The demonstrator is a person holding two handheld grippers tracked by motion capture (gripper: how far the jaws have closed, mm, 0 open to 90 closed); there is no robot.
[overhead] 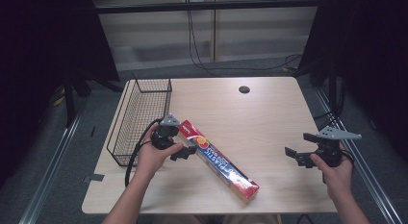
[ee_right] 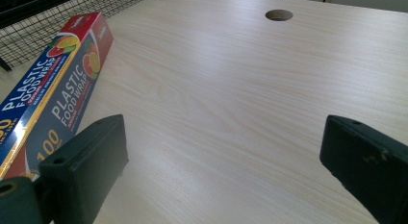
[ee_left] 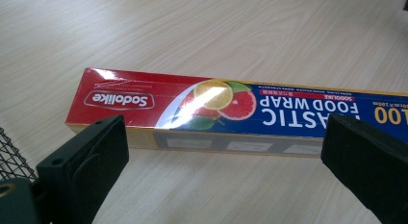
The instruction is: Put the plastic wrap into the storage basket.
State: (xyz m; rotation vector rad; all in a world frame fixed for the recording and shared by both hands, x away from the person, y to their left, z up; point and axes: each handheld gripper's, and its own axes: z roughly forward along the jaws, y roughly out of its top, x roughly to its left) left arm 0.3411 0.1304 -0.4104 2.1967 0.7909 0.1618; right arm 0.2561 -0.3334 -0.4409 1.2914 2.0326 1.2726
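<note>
A long box of plastic food wrap (overhead: pixel 219 160), red at one end and blue along its length, lies diagonally on the wooden table (overhead: pixel 250 113). My left gripper (overhead: pixel 182 146) hovers at the box's red end with its jaws spread wide. In the left gripper view the box (ee_left: pixel 216 108) lies crosswise just beyond the open left gripper (ee_left: pixel 223 173), and no pad touches it. My right gripper (overhead: pixel 298 146) is held open near the table's right edge, well away from the box. In the right gripper view the box (ee_right: pixel 53 89) lies off to the left of the empty right gripper (ee_right: pixel 223 171).
A black wire basket (overhead: pixel 142 116) stands along the table's left edge, close behind the left hand; the basket (ee_right: pixel 43 27) also shows beyond the box. A round cable hole (overhead: pixel 244 89) sits near the far edge. Bare tabletop lies between the two grippers.
</note>
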